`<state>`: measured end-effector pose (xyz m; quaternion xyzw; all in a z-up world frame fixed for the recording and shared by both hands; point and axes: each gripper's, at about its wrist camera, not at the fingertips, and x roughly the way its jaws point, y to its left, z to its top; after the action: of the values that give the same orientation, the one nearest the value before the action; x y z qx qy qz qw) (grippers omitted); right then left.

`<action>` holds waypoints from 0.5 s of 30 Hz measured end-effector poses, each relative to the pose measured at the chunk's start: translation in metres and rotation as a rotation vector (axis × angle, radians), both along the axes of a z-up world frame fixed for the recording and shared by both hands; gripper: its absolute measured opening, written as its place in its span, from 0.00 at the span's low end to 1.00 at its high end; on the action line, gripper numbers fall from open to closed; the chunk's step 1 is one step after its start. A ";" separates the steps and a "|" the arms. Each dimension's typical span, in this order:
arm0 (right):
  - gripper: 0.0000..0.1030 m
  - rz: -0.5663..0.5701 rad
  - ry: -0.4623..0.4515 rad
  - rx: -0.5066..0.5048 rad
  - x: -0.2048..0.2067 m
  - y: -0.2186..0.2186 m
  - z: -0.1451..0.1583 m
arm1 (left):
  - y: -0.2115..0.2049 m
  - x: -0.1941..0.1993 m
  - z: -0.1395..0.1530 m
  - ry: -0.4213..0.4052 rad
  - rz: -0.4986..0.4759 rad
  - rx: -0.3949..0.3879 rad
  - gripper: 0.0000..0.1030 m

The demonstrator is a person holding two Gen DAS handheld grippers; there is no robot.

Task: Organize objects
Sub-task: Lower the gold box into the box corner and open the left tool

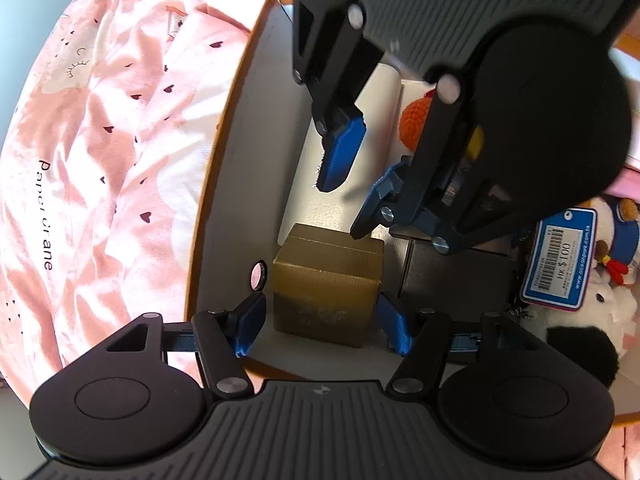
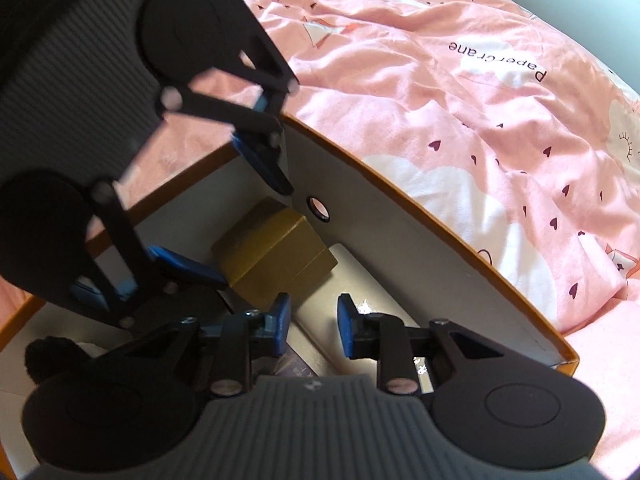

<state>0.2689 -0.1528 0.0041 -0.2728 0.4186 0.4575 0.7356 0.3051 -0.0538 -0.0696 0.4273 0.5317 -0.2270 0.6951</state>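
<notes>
Gold box (image 1: 326, 292) is seen standing on the floor of an orange-rimmed carton (image 1: 224, 128), near its wall with a round hole (image 1: 258, 276), touching a black box (image 1: 452, 280) on its right. Left gripper (image 1: 324, 326) is spread wide around the gold box, with gaps visible at both blue pads. Right gripper (image 2: 312, 322) is held partly closed over a grey slab (image 2: 360, 276), nothing being gripped. Plush toys (image 1: 608, 304) and a blue price tag (image 1: 558, 256) are seen further right. Pink bedding (image 2: 460, 120) lies beside the carton.
</notes>
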 end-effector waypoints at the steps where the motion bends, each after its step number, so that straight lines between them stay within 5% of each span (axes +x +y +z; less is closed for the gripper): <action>1: 0.26 -0.011 -0.002 -0.017 -0.001 0.002 -0.003 | 0.002 -0.001 0.003 -0.005 0.002 -0.007 0.71; 15: 0.00 0.032 -0.043 -0.091 -0.036 0.016 -0.023 | 0.035 -0.005 0.039 -0.093 0.120 -0.138 0.56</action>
<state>0.2328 -0.1366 -0.0191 -0.3223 0.4187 0.4437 0.7238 0.2999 -0.0186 -0.0306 0.3557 0.5067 -0.2009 0.7592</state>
